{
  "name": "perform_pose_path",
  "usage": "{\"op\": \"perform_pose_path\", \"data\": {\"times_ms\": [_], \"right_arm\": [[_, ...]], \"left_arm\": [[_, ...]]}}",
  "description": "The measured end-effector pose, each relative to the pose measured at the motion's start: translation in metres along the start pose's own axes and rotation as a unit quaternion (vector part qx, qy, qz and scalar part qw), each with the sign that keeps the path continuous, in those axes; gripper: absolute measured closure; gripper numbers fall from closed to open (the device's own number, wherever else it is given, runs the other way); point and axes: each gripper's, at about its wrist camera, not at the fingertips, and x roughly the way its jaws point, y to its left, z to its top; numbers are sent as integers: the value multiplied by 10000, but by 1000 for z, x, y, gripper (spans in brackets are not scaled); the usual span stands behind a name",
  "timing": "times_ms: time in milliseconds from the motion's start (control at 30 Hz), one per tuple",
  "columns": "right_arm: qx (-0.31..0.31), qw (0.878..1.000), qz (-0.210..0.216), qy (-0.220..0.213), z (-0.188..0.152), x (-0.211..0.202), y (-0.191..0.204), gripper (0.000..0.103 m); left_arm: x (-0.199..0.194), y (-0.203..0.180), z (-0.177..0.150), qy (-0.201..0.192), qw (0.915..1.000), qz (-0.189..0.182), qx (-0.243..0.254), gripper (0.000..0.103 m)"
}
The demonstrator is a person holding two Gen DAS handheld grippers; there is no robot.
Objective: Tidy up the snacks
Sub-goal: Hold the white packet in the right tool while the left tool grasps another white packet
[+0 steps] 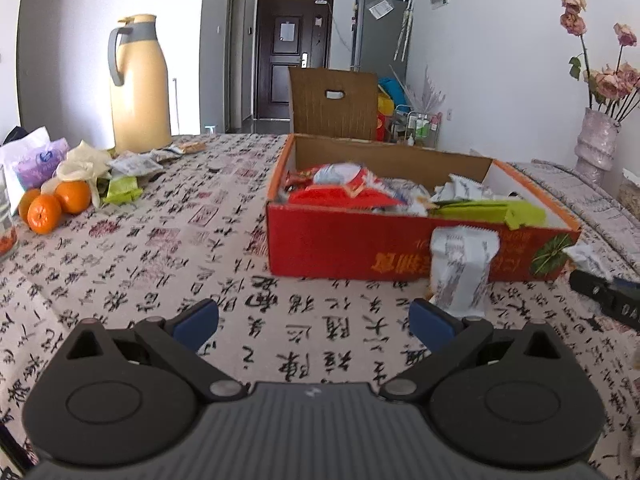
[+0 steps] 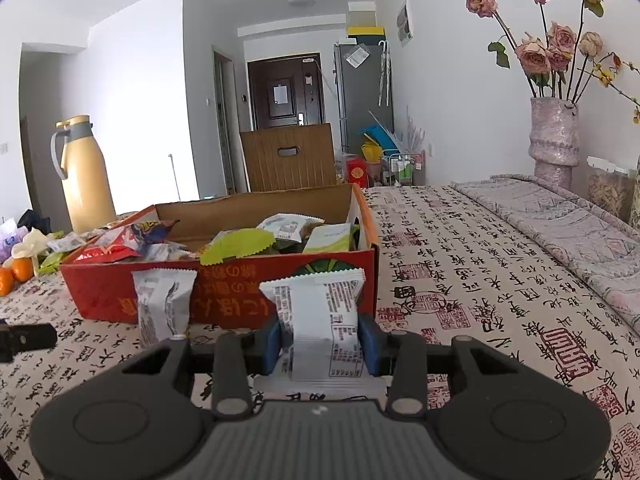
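A red cardboard box (image 1: 340, 248) (image 2: 100, 292) stands on the patterned tablecloth, filled with mixed snack packets. In front of the box's right corner, my right gripper (image 2: 320, 344) is shut on an upright white snack packet (image 2: 324, 316); its blue pads press on both sides. A second white packet (image 2: 164, 312) (image 1: 460, 268) leans against the box's front wall. My left gripper (image 1: 314, 320) is open with nothing between its fingers, low over the cloth just left of that leaning packet. The left wrist view catches the right gripper's black finger (image 1: 600, 294) at the right edge.
Loose snack packets (image 1: 128, 184), oranges (image 1: 56, 204) and a yellow thermos (image 1: 138, 88) sit at the table's far left. A vase of dried roses (image 2: 554, 140), a jar (image 2: 610, 192) and a folded cloth (image 2: 560, 224) line the right side. A wooden chair (image 1: 332, 100) stands behind the table.
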Motion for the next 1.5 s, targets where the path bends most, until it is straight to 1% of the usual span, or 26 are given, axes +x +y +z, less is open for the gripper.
{"op": "perform_pose_path", "data": {"times_ms": [200, 300, 467, 667, 900, 967, 1033, 1067, 1133, 1200, 1300, 1400, 1500], "right_arm": [[127, 9998, -25, -125, -1, -4, -3, 64], [153, 9997, -29, -185, -2, -6, -4, 64], [193, 9995, -46, -262, -1, -9, -5, 64], [218, 9990, -48, -390, -2, -12, -6, 64], [233, 9989, 27, -411, -2, -13, -7, 63], [233, 9988, 61, -434, -2, -14, -7, 63], [231, 9986, 104, -461, -2, -15, -7, 63], [226, 9985, 128, -478, -3, -16, -7, 63], [218, 9983, 172, -509, -3, -17, -7, 63], [213, 9981, 217, -543, -3, -18, -7, 63], [204, 9978, 249, -588, -3, -20, -6, 63], [213, 9978, 235, -589, -3, -20, -6, 63], [211, 9977, 224, -597, -3, -20, -6, 63]], "left_arm": [[-5, -27, 14, -105, 9995, -92, 276, 0], [-3, -42, 20, -136, 9992, -162, 336, 0], [12, -65, 24, 46, 9992, -265, 299, 0], [35, -88, 26, 313, 9984, -199, 431, 0], [58, -105, 25, 440, 9972, -272, 540, 0], [64, -108, 23, 434, 9969, -280, 587, 2], [71, -108, 20, 434, 9968, -319, 591, 12], [73, -108, 19, 452, 9967, -353, 577, 14], [78, -107, 18, 536, 9960, -473, 531, 27], [80, -104, 18, 579, 9953, -601, 487, 33], [78, -105, 18, 533, 9947, -716, 502, 55], [74, -105, 18, 446, 9949, -761, 498, 60], [66, -104, 17, 275, 9951, -795, 513, 60]]}}
